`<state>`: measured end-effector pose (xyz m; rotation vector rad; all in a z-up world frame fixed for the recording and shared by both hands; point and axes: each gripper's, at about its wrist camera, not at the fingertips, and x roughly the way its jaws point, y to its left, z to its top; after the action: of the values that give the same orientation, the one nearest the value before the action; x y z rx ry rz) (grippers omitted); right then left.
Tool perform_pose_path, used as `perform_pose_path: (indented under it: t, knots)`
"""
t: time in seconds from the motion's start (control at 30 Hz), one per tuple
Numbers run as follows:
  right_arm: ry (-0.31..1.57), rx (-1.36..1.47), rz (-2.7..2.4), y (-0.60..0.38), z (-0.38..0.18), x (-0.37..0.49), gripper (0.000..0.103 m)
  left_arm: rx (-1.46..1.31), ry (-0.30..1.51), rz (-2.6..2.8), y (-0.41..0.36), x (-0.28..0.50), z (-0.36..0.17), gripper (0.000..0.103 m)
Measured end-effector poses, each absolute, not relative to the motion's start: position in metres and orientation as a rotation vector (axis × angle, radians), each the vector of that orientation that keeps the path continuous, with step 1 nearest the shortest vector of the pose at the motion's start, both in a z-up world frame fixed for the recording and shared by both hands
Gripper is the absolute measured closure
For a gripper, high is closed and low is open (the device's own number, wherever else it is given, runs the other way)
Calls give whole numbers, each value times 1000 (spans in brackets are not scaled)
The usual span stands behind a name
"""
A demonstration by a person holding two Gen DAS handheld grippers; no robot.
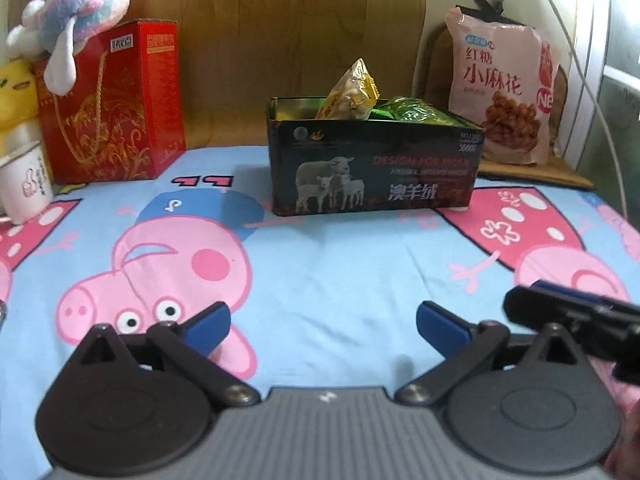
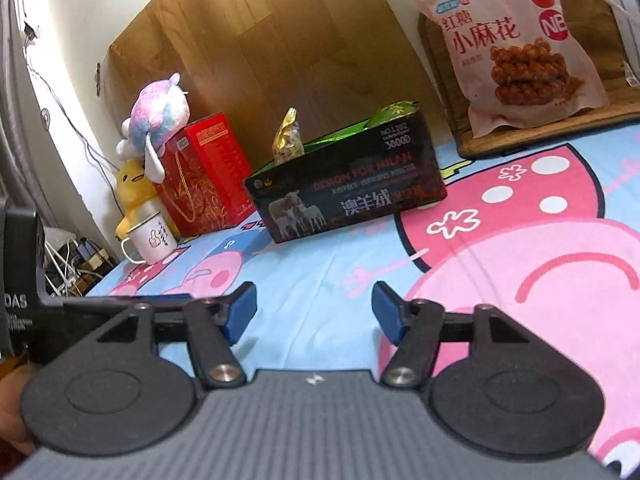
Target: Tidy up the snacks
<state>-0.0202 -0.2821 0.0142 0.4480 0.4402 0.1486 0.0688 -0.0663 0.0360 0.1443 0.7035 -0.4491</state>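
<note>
Where sheep stand, dark tin [image 1: 372, 168] reads "DESIGN FOR MILAN"

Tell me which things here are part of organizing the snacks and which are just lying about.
Part of the job:
- dark tin box
- yellow snack packet in it
- green snack packet in it
- pink snack bag behind the box

Just lying about:
- red gift box
- pastel plush toy
- yellow plush toy
- white mug
</note>
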Motion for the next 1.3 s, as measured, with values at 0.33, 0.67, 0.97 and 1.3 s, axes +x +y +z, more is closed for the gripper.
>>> perform_pose_path:
  t: [0.33,0.67,0.97,1.3]
  knots:
    - [429,423,148,-278,15,-22,31,204,709,-366,-70,71,32,0]
    - [427,421,147,-278,15,-21,27,246,689,-318,-73,70,31,0]
    - [426,422,146,-278,15,-22,27,249,678,-302,-73,70,31,0]
    - [426,422,147,-279,15,-22,26,247,660,-276,-71,71,31,0]
